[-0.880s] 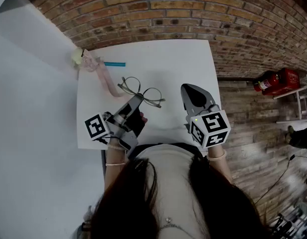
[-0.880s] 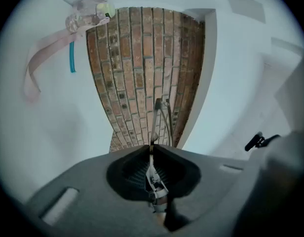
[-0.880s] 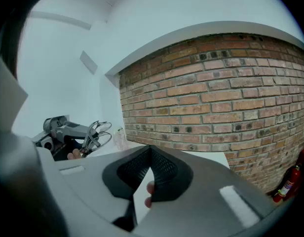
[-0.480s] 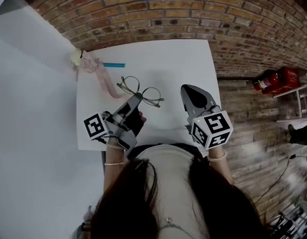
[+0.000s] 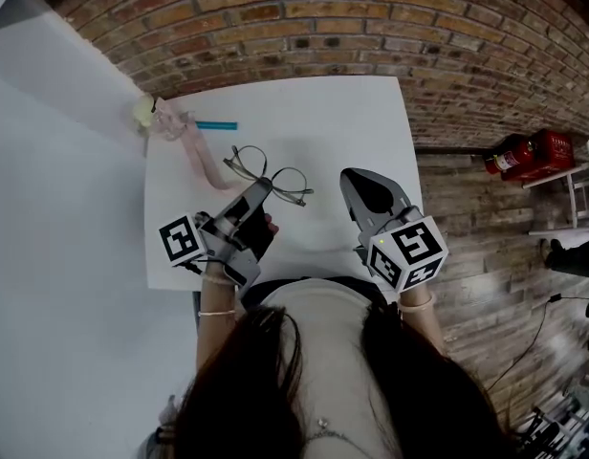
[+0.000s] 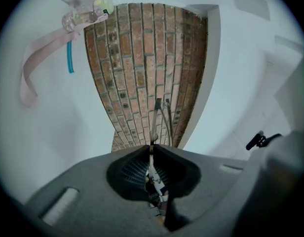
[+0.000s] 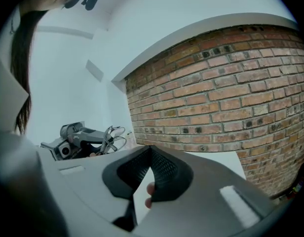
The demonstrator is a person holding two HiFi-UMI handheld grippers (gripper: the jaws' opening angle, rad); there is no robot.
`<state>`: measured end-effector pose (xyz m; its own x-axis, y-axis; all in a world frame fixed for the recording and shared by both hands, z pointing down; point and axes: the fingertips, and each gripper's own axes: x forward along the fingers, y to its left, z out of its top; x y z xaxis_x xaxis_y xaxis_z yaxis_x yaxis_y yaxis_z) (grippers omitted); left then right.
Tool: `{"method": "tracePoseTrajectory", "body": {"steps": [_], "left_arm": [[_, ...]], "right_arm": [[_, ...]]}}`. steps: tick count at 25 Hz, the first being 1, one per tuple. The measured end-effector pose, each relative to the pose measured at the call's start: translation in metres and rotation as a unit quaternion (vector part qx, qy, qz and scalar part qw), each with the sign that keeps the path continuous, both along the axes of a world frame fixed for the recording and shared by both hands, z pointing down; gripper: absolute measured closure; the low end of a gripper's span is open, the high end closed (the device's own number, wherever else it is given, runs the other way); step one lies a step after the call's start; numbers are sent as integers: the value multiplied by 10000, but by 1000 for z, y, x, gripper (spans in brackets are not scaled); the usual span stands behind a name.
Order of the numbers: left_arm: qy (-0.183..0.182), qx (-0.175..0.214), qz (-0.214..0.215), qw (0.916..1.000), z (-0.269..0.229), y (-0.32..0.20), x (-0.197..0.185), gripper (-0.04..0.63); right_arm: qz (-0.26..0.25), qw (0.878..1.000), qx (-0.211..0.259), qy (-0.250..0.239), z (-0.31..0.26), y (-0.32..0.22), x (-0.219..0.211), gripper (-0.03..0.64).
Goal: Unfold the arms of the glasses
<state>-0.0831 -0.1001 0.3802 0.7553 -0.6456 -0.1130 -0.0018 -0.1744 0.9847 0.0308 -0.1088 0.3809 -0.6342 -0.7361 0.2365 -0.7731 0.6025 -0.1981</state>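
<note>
The white surface point(image 5: 352, 122) is the biggest thing here, and it sits against a brick wall. The left gripper point(image 5: 264, 187) reaches over it with its fingers squeezed tight on the glasses point(image 5: 272, 177). The left gripper view shows a thin metal bit of the frame pinched between them, and the rest pokes out in front. I can't tell if the glasses rest on the surface or hang just above it. The right gripper point(image 5: 358, 174) is off to the side, apart from the glasses. Its fingers are closed together with nothing in them.

The glasses look like thin wire, so I think they are very light and easy to bend. The lenses could scratch or pop out. A good spot to grab is probably the end of one arm, far from the little hinge, pulling slowly and softly. A pink strap point(image 5: 201, 156) and a small blue stick point(image 5: 218, 125) lie near the far corner.
</note>
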Motion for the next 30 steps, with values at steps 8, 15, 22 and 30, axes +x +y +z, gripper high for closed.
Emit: {"method": "tracePoseTrajectory", "body": {"steps": [8,15,22,30], "left_arm": [[-9,-47,34,10000,1,-2,3,574],[-12,-73,95,9999,4,-5,4,574],[-6,-132,160,9998,4,-5,6,574],[-30,-146,240,9996,6,-6,5,574]], "right_arm": [[-563,9979,101,-307,-14,12,-13,611],[-891,9955,160,-265,-10,19,-25,611],[-1221,9922,134,-197,-11,25,-36,601],[-1490,9887,91,-140,-4,32,-43,572]]}}
